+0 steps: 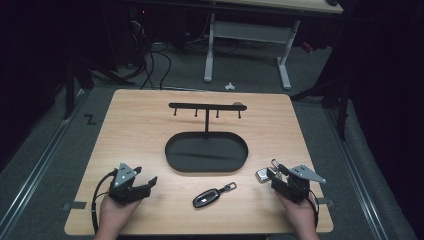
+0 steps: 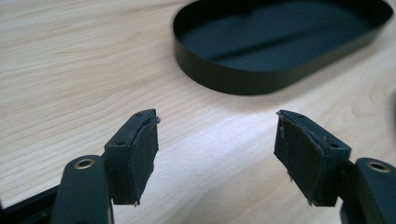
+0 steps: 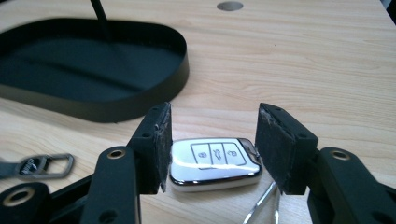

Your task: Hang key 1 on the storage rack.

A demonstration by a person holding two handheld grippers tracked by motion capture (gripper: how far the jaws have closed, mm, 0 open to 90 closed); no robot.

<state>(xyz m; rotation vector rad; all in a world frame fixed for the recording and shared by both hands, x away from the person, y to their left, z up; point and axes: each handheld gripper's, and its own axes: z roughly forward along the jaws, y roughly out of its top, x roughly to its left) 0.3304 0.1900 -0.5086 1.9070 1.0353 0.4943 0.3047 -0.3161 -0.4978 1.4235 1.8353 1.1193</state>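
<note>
Between your right gripper's (image 3: pixel 212 149) black jaws lies a white, chrome-edged car key fob (image 3: pixel 215 163), flat on the pale wooden table (image 3: pixel 303 70); the pads flank it closely, whether they press it you cannot tell. Ahead of them sits a black oval metal tray (image 3: pixel 93 109) on its hook stand. Your left gripper (image 2: pixel 217 154) gapes wide, holding nothing, while a black key fob (image 1: pixel 206 197) lies between both hands, blocking nothing.

Wooden table (image 1: pixel 140 130) bearing a black oval tray (image 1: pixel 175 157) at centre, from which a thin post rises to a horizontal hook bar (image 1: pixel 205 106) with four short pegs. A black car key (image 1: pixel 207 196) with a metal clip lies on the table nearer the front edge — just clear of the tray. Behind the table, a white-legged desk (image 1: pixel 285 65) on grey floor.
</note>
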